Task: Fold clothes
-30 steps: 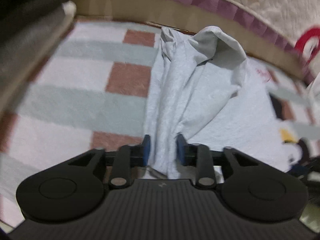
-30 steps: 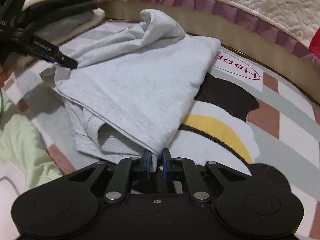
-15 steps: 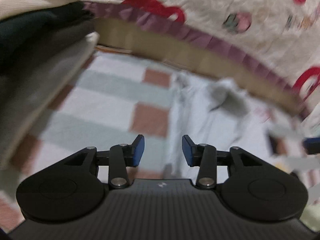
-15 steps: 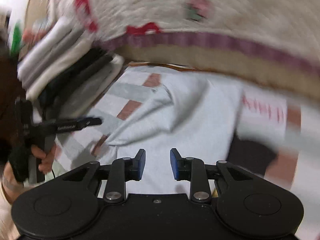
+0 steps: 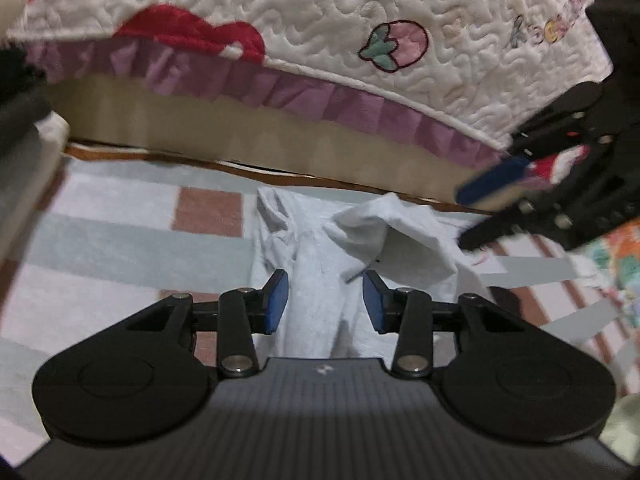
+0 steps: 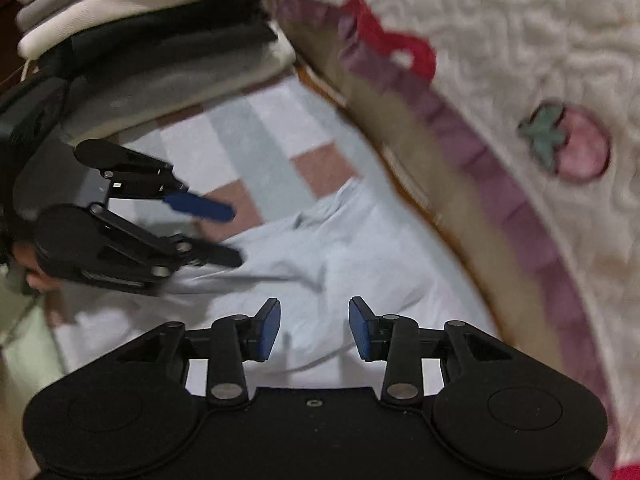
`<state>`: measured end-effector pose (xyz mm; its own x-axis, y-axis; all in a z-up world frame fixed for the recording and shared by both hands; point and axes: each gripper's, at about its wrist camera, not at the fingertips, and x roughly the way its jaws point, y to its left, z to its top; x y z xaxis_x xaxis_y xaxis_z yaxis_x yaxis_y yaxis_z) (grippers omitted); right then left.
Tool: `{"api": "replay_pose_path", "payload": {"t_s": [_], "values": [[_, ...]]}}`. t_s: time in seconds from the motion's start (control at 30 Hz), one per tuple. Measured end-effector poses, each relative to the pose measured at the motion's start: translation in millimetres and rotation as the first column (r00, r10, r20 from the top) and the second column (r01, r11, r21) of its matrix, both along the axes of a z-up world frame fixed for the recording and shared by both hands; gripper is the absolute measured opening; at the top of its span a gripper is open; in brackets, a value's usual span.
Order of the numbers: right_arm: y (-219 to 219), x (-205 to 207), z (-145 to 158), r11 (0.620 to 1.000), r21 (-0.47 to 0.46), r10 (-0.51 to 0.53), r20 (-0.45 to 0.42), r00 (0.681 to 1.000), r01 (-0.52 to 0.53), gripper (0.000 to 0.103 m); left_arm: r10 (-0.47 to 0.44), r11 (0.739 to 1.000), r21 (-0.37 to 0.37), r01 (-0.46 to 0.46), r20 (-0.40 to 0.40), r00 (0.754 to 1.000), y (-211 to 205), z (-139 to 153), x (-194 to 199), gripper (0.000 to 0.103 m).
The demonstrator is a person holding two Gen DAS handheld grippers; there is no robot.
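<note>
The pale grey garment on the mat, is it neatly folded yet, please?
Not yet: the grey garment lies bunched and creased on the checked mat, one flap raised. Both grippers are open above it.

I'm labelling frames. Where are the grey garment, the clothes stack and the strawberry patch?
Garment (image 5: pixel 320 300), left wrist view, crumpled middle.
Stack (image 6: pixel 152 40), right wrist view, dark layers.
Strawberry (image 5: pixel 398 45), left wrist view, pink body.

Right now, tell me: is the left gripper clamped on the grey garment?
No. The left gripper is open, its blue pads apart, with the grey garment lying loose on the rug below.
</note>
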<state>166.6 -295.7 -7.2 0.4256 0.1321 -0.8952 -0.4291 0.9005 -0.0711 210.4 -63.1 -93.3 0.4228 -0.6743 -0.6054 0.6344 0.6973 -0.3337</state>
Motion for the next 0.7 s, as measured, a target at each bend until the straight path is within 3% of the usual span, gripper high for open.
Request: {"api": "replay_pose_path", "payload": {"t_s": [0.1,0.27,0.3,0.33,0.37,0.5,0.6,0.7], "values": [[-12.2,11.4,-12.9,0.998,0.044,-0.032,-0.010,0.999,0.033,0.043,-0.008,0.999,-0.039,0.008,-0.009,1.000,3.0,-3.1,4.8,0.039],[-6.6,36.8,-34.5,0.996,-0.035,-0.085,-0.002,0.996,0.085,0.040,0.001,0.998,-0.067,-0.005,-0.059,0.998,3.7,-10.5,8.0,0.041],[-7.0,39.4,-36.0,0.995,-0.044,-0.093,0.010,0.996,0.093,0.036,-0.004,0.999,-0.047,0.002,-0.051,0.999,1.6,-11.5,7.3,0.041],[-9.3,41.0,-35.3,0.994,-0.042,-0.103,0.025,0.994,0.104,0.010,-0.015,0.999,-0.031,0.014,-0.042,0.999,0.3,-10.8,4.9,0.041],[-11.5,43.1,-33.8,0.993,-0.035,-0.115,0.035,0.993,0.116,0.004,-0.027,1.000,-0.016,0.027,-0.033,0.999,-0.8,-9.9,2.2,0.041],[-17.6,51.1,-25.5,0.988,0.007,-0.157,0.070,0.985,0.156,0.003,-0.066,0.997,-0.031,0.066,-0.015,0.998,7.0,-3.4,-14.4,0.042],[-22.3,57.1,-19.4,0.982,0.038,-0.188,0.096,0.977,0.185,0.003,-0.066,0.998,0.020,0.066,0.000,0.998,4.5,-7.6,-18.9,0.042],[-29.2,70.7,-13.8,0.959,0.129,-0.264,0.078,0.961,0.253,0.003,-0.050,0.999,0.021,0.050,0.012,0.999,3.5,-9.6,-15.4,0.043]]}}
